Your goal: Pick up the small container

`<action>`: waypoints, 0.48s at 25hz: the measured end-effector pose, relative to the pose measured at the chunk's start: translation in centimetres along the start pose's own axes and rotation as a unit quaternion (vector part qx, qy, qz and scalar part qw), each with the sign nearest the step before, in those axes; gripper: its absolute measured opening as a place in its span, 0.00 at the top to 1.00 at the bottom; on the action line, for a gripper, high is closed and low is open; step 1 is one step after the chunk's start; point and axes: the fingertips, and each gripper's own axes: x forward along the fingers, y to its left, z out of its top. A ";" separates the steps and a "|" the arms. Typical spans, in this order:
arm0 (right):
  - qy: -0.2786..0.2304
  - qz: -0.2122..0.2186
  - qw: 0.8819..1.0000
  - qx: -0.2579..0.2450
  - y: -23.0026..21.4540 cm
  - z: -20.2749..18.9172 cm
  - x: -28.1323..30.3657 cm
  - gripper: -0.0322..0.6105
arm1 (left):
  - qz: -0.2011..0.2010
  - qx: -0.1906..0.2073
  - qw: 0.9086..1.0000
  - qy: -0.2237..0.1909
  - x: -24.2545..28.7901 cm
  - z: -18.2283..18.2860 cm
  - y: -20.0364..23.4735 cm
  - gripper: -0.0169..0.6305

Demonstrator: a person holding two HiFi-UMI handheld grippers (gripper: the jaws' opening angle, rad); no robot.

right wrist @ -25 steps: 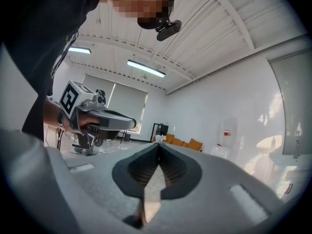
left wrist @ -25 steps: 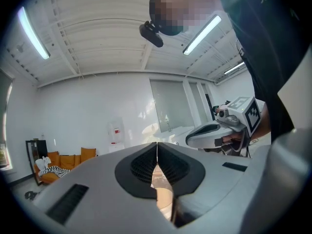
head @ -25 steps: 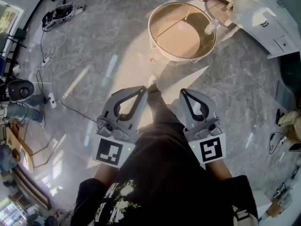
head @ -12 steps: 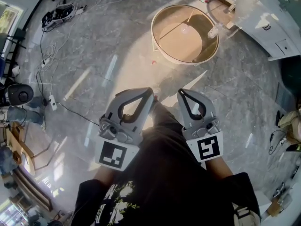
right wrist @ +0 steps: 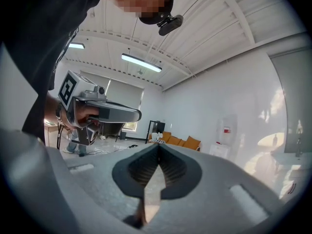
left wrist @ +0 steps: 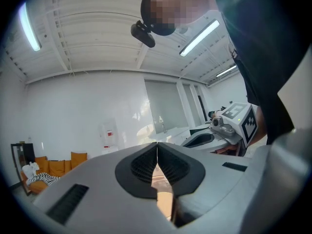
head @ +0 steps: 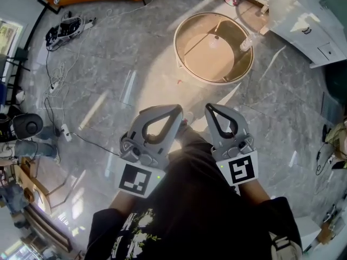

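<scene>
Though fingers (left wrist: pixel 144 165) touch, small container (head: pixel 245 43) well ahead

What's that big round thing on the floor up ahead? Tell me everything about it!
The round thing looks like a low table or a shallow tub; I cannot tell which from above. It has a thin cream rim and a smooth tan, wood-coloured inside with a paler circle in the middle. It stands upright on the grey marbled floor, near a white cabinet. A small white object sits just inside its right edge. Nothing else touches it.
</scene>
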 end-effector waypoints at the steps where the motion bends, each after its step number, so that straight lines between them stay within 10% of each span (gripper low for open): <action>1: -0.002 -0.007 1.000 0.001 -0.8 0.1 0.8 0.95 | -0.003 0.003 1.000 -0.001 0.6 0.1 0.9 0.95; 12: -0.004 -0.023 0.999 0.026 -6.2 -0.1 8.7 0.96 | -0.026 -0.005 1.000 -0.001 6.0 -1.0 8.9 0.95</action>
